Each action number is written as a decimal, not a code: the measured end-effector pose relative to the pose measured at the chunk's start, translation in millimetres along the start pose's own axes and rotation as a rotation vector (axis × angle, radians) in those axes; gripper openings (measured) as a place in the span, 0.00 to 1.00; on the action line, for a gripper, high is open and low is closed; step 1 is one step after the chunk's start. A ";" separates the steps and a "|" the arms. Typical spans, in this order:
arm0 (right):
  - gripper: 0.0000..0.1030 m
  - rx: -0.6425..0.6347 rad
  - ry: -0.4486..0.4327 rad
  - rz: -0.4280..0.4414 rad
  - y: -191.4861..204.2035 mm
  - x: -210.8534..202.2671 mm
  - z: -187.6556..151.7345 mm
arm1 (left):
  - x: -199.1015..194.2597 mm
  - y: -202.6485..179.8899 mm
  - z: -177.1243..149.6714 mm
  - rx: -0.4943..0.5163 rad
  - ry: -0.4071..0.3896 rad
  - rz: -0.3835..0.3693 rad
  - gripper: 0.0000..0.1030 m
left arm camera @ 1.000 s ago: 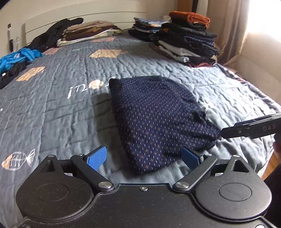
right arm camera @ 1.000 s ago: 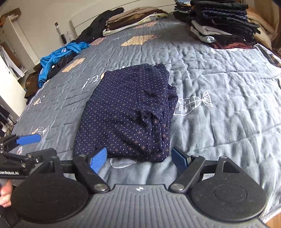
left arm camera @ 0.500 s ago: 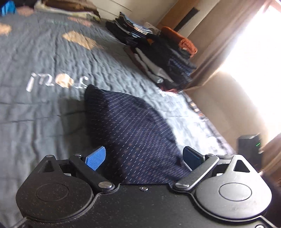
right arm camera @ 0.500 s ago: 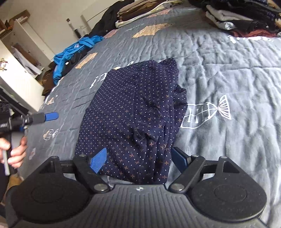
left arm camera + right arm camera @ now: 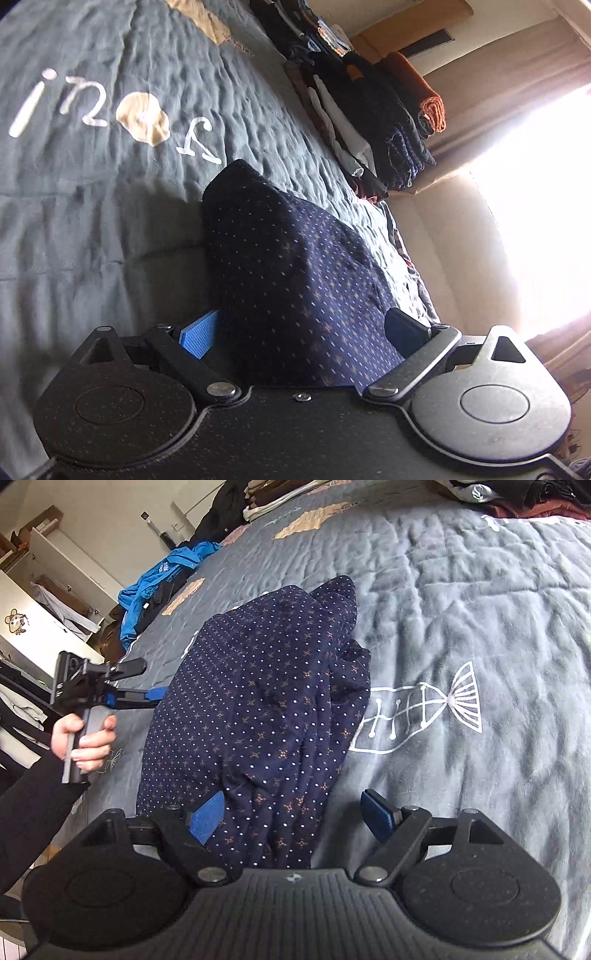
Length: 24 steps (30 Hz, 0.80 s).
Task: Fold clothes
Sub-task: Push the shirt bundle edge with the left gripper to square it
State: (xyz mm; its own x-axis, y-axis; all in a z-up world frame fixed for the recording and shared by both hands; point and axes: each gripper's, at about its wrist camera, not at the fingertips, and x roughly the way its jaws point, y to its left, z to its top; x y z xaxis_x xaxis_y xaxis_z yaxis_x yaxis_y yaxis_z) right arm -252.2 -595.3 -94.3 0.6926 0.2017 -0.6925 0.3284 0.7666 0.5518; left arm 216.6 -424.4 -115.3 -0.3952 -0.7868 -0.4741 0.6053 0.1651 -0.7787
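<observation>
A folded navy garment with small dots lies on the grey quilted bedspread. My right gripper is open at its near end, with bunched folds lying between the two blue pads. My left gripper is open too and rolled on its side, straddling the garment's left edge. In the right wrist view the left gripper shows at the left, held by a hand, one finger above the cloth edge and one low beside it. Neither pair of pads presses on the cloth.
A tall stack of folded clothes with an orange piece on top stands at the bed's far right near a bright window. A blue garment heap lies far left, a folded pile at the headboard, a white cabinet beyond.
The left gripper swung down and rolled sideways, closing in on the garment's left edge. The right gripper moved down and forward until the near folds lie between its pads.
</observation>
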 end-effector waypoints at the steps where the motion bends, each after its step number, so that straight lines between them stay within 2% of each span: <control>1: 0.78 0.002 -0.001 0.002 -1.7 -0.6 -1.0 | 5.2 3.5 2.1 -0.003 0.008 -0.001 0.92; 8: 0.78 0.006 0.018 0.033 -16.5 0.0 4.0 | 29.0 13.7 12.7 -0.002 0.032 -0.013 0.92; 12: 0.78 0.017 0.016 -0.001 -16.2 -1.9 8.8 | 30.6 10.2 11.0 0.024 0.042 0.000 0.94; 18: 0.78 0.001 -0.008 -0.158 11.2 -11.2 11.3 | 23.4 -1.8 7.7 0.023 0.018 0.069 0.94; 24: 0.78 -0.024 -0.073 -0.264 33.3 -29.6 8.4 | 1.9 -46.2 -11.4 0.118 -0.045 0.211 0.94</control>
State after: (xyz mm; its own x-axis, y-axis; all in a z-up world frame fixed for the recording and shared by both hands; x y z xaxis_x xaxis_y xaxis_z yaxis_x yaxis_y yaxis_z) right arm -256.4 -580.9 -51.5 0.6296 -0.0508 -0.7753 0.4890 0.8013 0.3447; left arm 180.0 -426.8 -85.0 -0.2223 -0.7682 -0.6003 0.7488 0.2599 -0.6098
